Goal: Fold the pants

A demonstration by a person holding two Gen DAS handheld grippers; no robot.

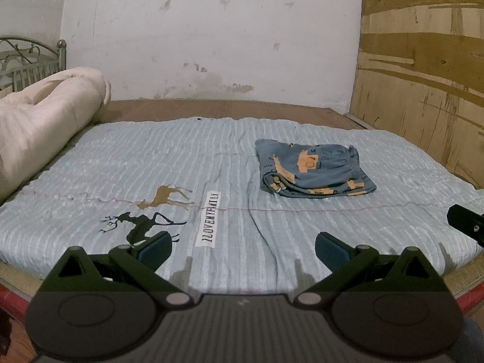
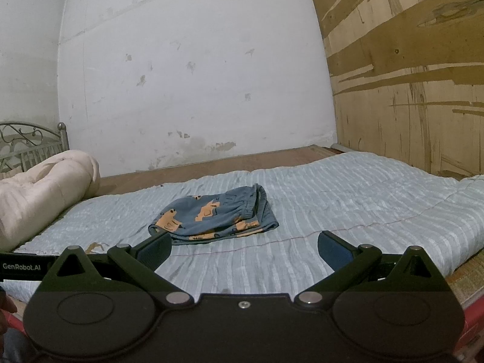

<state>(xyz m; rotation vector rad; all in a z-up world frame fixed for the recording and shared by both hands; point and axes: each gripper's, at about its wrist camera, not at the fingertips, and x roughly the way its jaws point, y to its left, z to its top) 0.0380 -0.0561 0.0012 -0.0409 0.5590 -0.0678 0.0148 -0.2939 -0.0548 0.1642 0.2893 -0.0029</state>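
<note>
The blue pants (image 1: 313, 168) with orange prints lie folded into a compact bundle on the light blue striped quilt (image 1: 211, 157), to the right of its middle. They also show in the right wrist view (image 2: 214, 216). My left gripper (image 1: 243, 249) is open and empty, held over the near edge of the bed, well short of the pants. My right gripper (image 2: 244, 249) is open and empty, also near the bed's front edge, just short of the bundle. Part of the right gripper's body (image 1: 466, 222) shows at the right edge of the left wrist view.
A rolled cream duvet (image 1: 42, 121) lies along the left side of the bed by a metal headboard (image 1: 27, 60). A wooden panel (image 1: 423, 90) stands on the right and a white wall (image 1: 211, 36) behind. Bare board (image 1: 211, 109) edges the far side of the quilt.
</note>
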